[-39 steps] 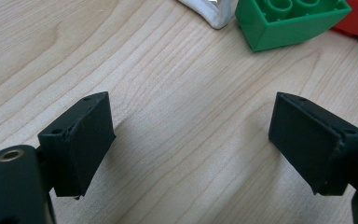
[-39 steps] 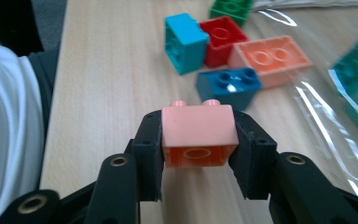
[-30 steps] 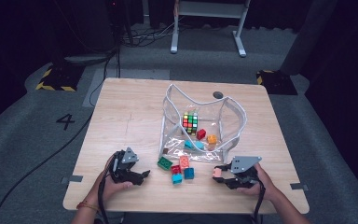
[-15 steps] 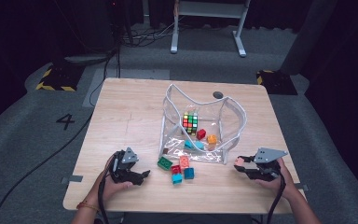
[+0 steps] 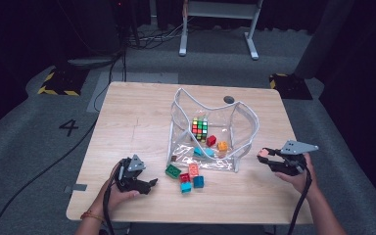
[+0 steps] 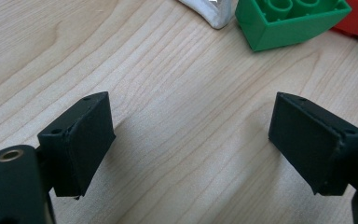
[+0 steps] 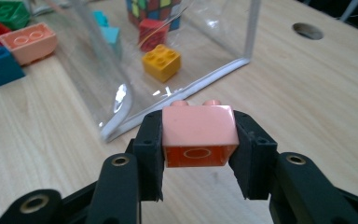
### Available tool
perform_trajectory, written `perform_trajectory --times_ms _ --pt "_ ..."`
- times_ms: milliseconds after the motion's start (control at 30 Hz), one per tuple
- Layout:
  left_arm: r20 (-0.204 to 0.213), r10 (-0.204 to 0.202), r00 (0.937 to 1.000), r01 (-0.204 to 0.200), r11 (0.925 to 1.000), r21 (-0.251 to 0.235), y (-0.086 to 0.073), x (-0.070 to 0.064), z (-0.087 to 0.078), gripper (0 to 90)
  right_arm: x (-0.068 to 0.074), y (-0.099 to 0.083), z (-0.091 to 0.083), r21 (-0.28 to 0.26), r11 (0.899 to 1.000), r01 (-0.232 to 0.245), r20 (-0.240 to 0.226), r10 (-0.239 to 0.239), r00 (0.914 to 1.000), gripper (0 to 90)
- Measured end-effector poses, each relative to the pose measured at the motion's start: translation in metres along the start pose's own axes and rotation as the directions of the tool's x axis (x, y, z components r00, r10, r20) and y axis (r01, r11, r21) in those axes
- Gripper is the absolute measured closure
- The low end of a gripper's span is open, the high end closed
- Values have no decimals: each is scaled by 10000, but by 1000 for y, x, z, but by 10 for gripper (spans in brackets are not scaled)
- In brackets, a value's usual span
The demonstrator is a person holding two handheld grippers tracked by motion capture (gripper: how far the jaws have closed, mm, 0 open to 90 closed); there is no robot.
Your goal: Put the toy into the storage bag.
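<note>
Clamping pink brick (image 7: 199,135), glossy, two studs up: right gripper (image 7: 199,154); left gripper (image 6: 191,144) gaping

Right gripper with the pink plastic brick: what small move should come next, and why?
Probably lift the right gripper up and carry it toward the open top of the clear plastic bag. Its jaws are shut on the pink plastic brick, it sits outside the bag's right wall, and other bricks already lie inside.
</note>
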State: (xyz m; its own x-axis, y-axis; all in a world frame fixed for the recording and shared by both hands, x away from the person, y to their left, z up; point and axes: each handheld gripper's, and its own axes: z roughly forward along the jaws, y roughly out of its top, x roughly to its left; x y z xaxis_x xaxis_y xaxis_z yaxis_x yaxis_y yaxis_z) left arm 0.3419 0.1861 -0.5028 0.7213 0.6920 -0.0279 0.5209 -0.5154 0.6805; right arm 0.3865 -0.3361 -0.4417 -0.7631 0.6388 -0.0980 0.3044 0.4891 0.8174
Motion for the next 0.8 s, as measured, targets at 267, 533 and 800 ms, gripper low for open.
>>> perform_trajectory --times_ms 267,533,800 --pt "-3 -6 10000 6 10000 -4 0 0 0 141 -20 23 -11 -280 9995 -128 354 138 9993 587" --pt "-1 1 10000 -1 10000 2 0 0 0 141 -38 61 -25 -692 9975 130 728 -79 9973 587" --pt "3 7 10000 -7 10000 0 0 0 0 140 -51 93 -29 -1112 9938 69 609 -1 9981 587"
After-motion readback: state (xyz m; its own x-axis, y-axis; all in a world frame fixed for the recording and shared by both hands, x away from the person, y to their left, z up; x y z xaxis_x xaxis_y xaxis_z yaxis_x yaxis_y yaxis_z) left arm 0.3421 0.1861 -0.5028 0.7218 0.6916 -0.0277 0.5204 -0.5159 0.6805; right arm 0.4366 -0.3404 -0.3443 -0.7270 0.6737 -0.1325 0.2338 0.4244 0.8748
